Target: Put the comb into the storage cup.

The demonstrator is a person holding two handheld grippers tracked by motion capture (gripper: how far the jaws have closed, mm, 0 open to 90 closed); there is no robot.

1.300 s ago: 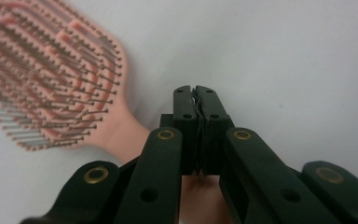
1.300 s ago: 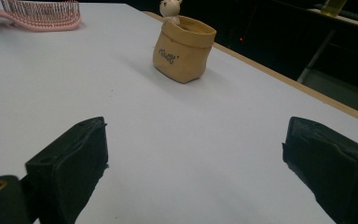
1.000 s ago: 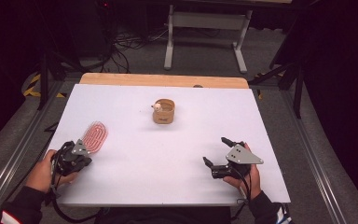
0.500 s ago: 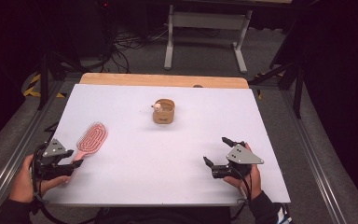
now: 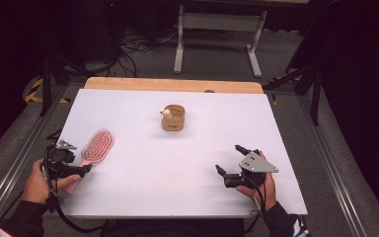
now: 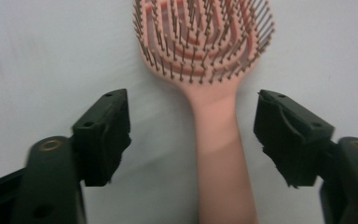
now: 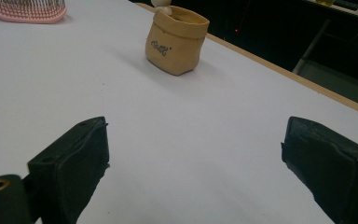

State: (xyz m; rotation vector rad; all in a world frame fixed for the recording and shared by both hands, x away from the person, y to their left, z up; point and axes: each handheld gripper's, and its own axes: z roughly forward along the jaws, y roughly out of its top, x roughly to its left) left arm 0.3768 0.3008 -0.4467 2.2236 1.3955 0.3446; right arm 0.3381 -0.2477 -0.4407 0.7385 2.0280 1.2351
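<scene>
A pink hairbrush (image 5: 97,145) lies bristles-up on the white table (image 5: 177,173) at the near left. Its handle (image 6: 216,140) runs back between the jaws of my left gripper (image 5: 81,170). Those jaws have just been opening and stand apart from the handle on both sides, so the left gripper (image 6: 191,100) is open. At the near right, my right gripper (image 5: 227,158) rests in the person's hand, open, with bare table between its jaws (image 7: 193,126).
A small tan fabric pouch (image 5: 173,117) with a pale little object in its mouth stands upright at the table's middle back; the pouch (image 7: 175,44) is far ahead of the right gripper. A wooden strip (image 5: 172,85) edges the far side.
My left gripper let go of the brush handle, opened, and drew back towards the near left edge. The brush stays on the table. The right hand has kept still.
</scene>
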